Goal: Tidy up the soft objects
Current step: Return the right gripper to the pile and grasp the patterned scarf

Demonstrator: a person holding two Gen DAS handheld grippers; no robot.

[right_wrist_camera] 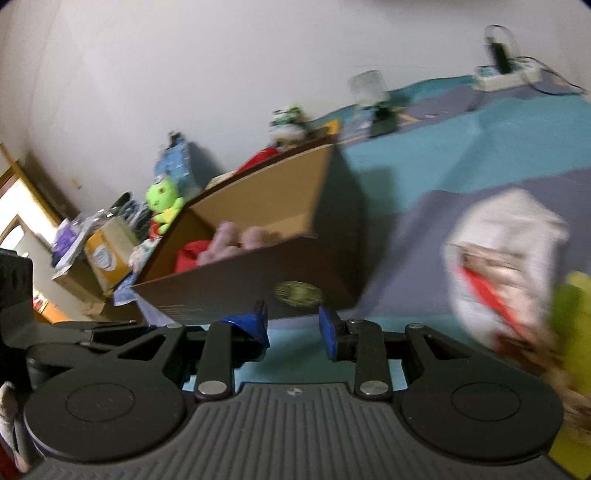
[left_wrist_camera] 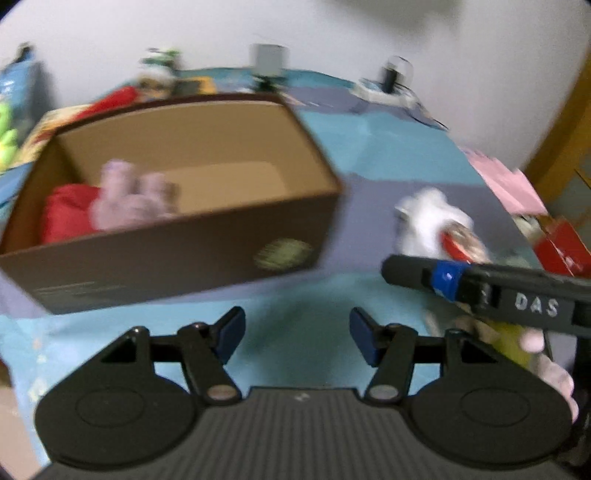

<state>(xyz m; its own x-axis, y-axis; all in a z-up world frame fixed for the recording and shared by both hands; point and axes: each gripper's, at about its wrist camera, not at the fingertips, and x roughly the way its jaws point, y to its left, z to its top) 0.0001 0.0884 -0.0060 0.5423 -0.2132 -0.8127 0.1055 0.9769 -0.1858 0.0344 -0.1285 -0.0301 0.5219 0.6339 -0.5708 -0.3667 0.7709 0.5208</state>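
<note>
Both grippers sit at the bottom of their own views with jaws spread and nothing between them: the left gripper (left_wrist_camera: 297, 338) wide apart, the right gripper (right_wrist_camera: 291, 328) with a narrower gap. In the left wrist view the right tool's black finger, marked with blue tape, crosses the lower right. Beyond the fingers lies a bedcover (left_wrist_camera: 388, 155) in teal and grey-purple patches, blurred in both views. On it, at centre left, stands an open brown cardboard box (left_wrist_camera: 177, 258) holding a red soft item (left_wrist_camera: 66, 214) and a pale purple plush (left_wrist_camera: 129, 199) against its left end. Right of the box, on the cover, lies a white plush (left_wrist_camera: 428, 221) with a red stripe, and a yellow-green and pink toy (left_wrist_camera: 517, 343) shows just below it. A plain white wall (left_wrist_camera: 295, 29) rises behind. At the far left of the right wrist view a green plush (right_wrist_camera: 162, 203) sits among cluttered boxes.
</note>
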